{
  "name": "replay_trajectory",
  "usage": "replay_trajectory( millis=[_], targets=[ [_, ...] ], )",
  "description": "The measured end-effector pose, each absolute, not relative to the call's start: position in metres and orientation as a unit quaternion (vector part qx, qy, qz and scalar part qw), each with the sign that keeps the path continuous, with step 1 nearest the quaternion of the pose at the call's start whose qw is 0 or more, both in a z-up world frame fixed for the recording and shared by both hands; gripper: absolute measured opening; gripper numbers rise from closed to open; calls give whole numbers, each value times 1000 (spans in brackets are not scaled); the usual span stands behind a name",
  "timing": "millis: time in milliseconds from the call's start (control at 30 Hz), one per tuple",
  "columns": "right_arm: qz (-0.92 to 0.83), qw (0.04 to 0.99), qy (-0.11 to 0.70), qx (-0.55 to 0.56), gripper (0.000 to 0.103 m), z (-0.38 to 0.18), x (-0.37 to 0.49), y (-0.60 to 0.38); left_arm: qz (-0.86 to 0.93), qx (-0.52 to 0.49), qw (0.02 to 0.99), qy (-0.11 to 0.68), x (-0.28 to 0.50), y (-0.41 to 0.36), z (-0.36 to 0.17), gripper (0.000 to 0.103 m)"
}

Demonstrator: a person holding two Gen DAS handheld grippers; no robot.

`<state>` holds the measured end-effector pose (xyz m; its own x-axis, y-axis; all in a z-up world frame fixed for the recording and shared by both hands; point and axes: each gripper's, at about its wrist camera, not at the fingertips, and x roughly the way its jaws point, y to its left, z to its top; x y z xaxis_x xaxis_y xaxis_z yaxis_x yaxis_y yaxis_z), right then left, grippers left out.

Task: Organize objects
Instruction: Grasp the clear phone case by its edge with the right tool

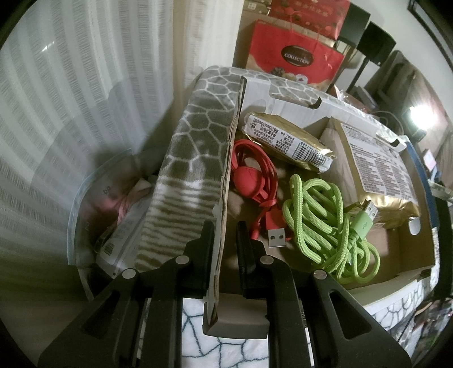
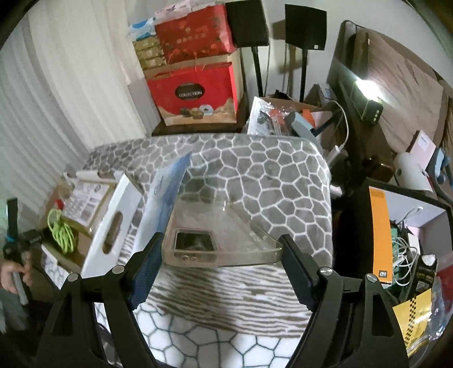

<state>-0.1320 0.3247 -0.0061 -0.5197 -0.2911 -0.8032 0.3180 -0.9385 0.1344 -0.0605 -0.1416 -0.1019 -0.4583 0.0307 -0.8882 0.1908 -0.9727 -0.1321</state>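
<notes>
phone case (image 2: 223,240): clear, you see it lying flat and lifted above the patterned blanket, camera cutout near you, spanning the right tongs.
cardboard box (image 1: 223,181): open and shallow, your left tongs clamp its side wall.
green cable (image 1: 325,220): coiled in the box, beside the red one.
red cable (image 1: 254,178): bundled by that wall.
gold packets (image 1: 288,141): two, at the box's far end.

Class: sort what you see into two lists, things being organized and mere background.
In the job: clear plastic phone case in right gripper; cardboard tray, its wall clamped by left gripper; lime green cable; red cable.
Background: red gift box; black speakers.
</notes>
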Motion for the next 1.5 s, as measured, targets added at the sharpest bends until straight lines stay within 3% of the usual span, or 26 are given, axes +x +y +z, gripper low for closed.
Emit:
replay_trajectory(
  millis=[333,367,400,433,567,733,800,867,1500],
  targets=[
    [-880,179,12,439,79,29,-139,323,-847,518,47,107,-60,-142,-102,13],
    [-879,181,13,440,66,31,-139,321,-847,518,47,107,-60,-142,-102,13],
    [-878,184,11,441,46,32,-141,321,-847,518,47,107,-60,-142,-102,13],
    [-874,190,2,448,18,33,-143,322,-847,518,47,108,-60,-142,-102,13],
    [-870,188,14,456,28,30,-148,320,-847,518,47,107,-60,-142,-102,13],
    [-857,184,16,481,30,2,-158,317,-847,518,47,108,-60,-142,-102,13],
    [-854,167,13,492,41,-12,-163,318,-847,518,48,107,-60,-142,-102,13],
    [-856,144,2,497,63,-22,-170,321,-847,518,47,108,-60,-143,-102,13],
    [-824,40,-36,564,65,-92,-273,322,-847,518,47,108,-60,-142,-102,13]
  ],
)
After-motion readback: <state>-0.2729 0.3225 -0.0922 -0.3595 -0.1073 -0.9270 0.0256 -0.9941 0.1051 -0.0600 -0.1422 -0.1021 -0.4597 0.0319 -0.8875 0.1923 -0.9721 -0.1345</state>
